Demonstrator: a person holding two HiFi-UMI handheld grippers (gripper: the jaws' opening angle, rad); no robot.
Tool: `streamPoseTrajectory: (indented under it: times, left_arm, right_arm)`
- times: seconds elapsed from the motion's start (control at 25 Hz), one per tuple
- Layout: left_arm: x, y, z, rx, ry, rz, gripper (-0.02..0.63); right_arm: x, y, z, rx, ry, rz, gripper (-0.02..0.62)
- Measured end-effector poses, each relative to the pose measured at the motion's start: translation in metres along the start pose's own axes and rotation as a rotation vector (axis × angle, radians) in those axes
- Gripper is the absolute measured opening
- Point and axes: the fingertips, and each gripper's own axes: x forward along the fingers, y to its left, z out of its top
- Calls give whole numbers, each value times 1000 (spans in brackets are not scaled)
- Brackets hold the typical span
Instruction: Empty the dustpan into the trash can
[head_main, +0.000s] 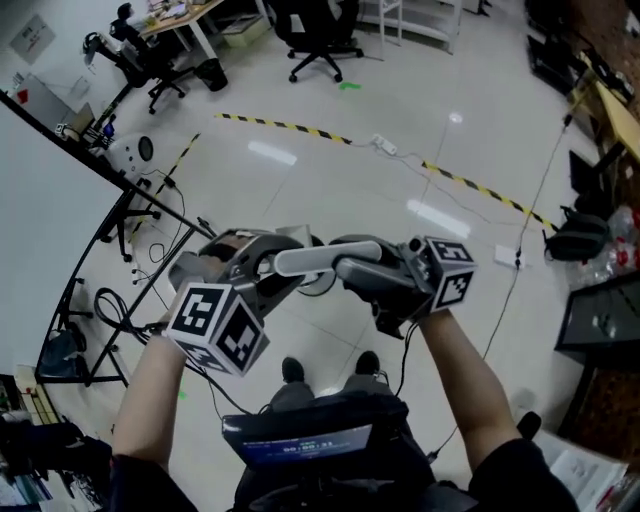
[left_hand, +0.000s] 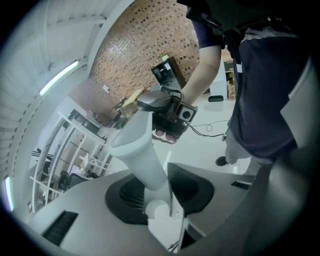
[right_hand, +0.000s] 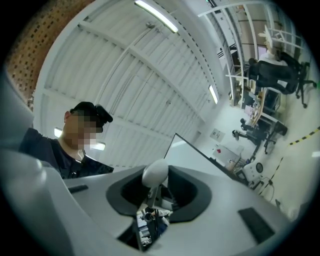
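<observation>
A white tubular handle (head_main: 312, 259) runs level between my two grippers in the head view, above the floor in front of the person. My left gripper (head_main: 272, 266) is shut on one end of it. In the left gripper view the handle (left_hand: 142, 150) rises out of the left gripper (left_hand: 159, 202) toward the right gripper (left_hand: 171, 114). My right gripper (head_main: 350, 268) is shut on the other end, and the handle's rounded tip (right_hand: 155, 173) sits in the right gripper (right_hand: 154, 194). No dustpan blade shows in any view.
Yellow-black tape (head_main: 300, 128) crosses the pale floor, with a power strip (head_main: 385, 146) and cables beside it. A metal rack (head_main: 110, 300) stands at the left, office chairs (head_main: 315, 35) and a small black bin (head_main: 212, 73) at the back, a dark bag (head_main: 575, 235) at the right.
</observation>
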Motion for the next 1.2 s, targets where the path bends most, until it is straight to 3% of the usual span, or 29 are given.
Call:
streamPoseTrajectory:
  times: [0.48, 0.92, 1.2]
  left_arm:
    - [-22, 24, -32, -123, 87, 123, 122]
    - [-8, 15, -14, -99, 77, 104, 121]
    - [-5, 31, -10, -117, 20, 91, 121]
  right_arm:
    - [44, -19, 5, 2, 136, 12, 114]
    - [17, -13, 7, 17, 87, 9, 110]
    - [17, -22, 25, 49, 42, 5, 110]
